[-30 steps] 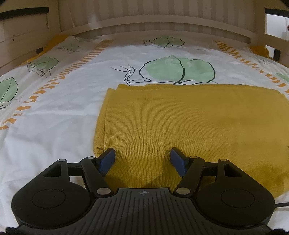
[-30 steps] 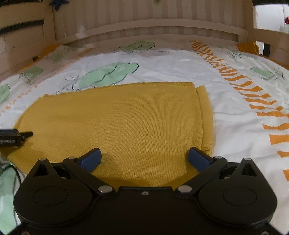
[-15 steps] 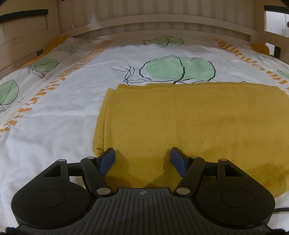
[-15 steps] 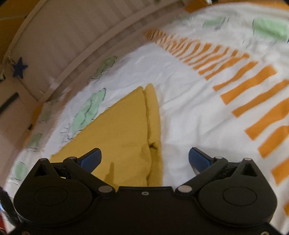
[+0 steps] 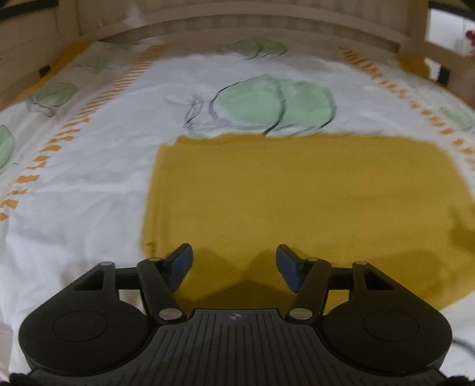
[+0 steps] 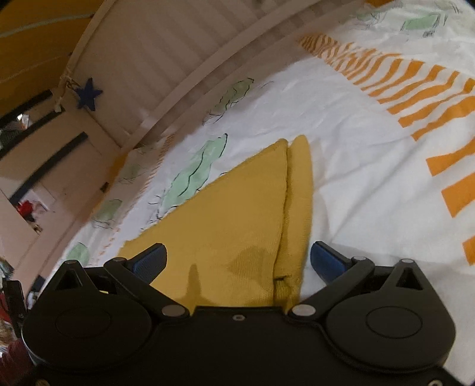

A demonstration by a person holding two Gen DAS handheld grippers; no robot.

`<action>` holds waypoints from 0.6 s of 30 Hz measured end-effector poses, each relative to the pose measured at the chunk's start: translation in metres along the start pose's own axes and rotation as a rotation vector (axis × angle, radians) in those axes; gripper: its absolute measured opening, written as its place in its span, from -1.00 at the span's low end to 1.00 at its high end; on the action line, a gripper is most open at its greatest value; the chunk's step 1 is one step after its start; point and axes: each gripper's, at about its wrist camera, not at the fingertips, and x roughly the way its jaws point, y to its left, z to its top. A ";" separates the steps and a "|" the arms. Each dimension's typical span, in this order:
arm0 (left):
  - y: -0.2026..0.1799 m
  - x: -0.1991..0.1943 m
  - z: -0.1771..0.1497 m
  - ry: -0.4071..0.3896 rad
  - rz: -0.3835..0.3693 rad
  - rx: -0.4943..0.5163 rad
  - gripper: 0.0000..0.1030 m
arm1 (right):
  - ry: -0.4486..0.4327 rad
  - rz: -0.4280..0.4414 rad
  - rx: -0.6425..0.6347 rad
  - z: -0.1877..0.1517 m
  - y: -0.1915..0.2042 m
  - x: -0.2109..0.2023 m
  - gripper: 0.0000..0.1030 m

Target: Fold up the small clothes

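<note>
A mustard-yellow knit garment (image 5: 302, 196) lies flat and folded into a rectangle on the bed. My left gripper (image 5: 233, 262) is open and empty, hovering over the garment's near left corner. In the right wrist view the garment (image 6: 237, 219) shows its right edge, with a narrow folded strip (image 6: 299, 190) beside the main panel. My right gripper (image 6: 237, 262) is open and empty, tilted, its fingers straddling the garment's near right corner.
The bed sheet (image 5: 89, 184) is white with green leaf prints and orange dashes. A wooden slatted headboard (image 5: 237, 26) runs along the far side. A wooden rail with a blue star (image 6: 89, 95) stands to the left in the right wrist view.
My right gripper has swung and tilted from facing the garment's middle to its right edge. My left gripper has drawn back and lifted a little; both stay open.
</note>
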 end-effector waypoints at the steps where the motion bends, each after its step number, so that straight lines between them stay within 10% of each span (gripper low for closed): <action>1: -0.005 -0.005 0.006 -0.007 -0.009 -0.001 0.17 | 0.001 0.010 0.009 0.003 -0.001 0.000 1.00; 18: -0.092 0.089 0.085 0.144 -0.006 -0.041 0.16 | 0.007 0.000 -0.012 0.005 0.000 0.006 1.00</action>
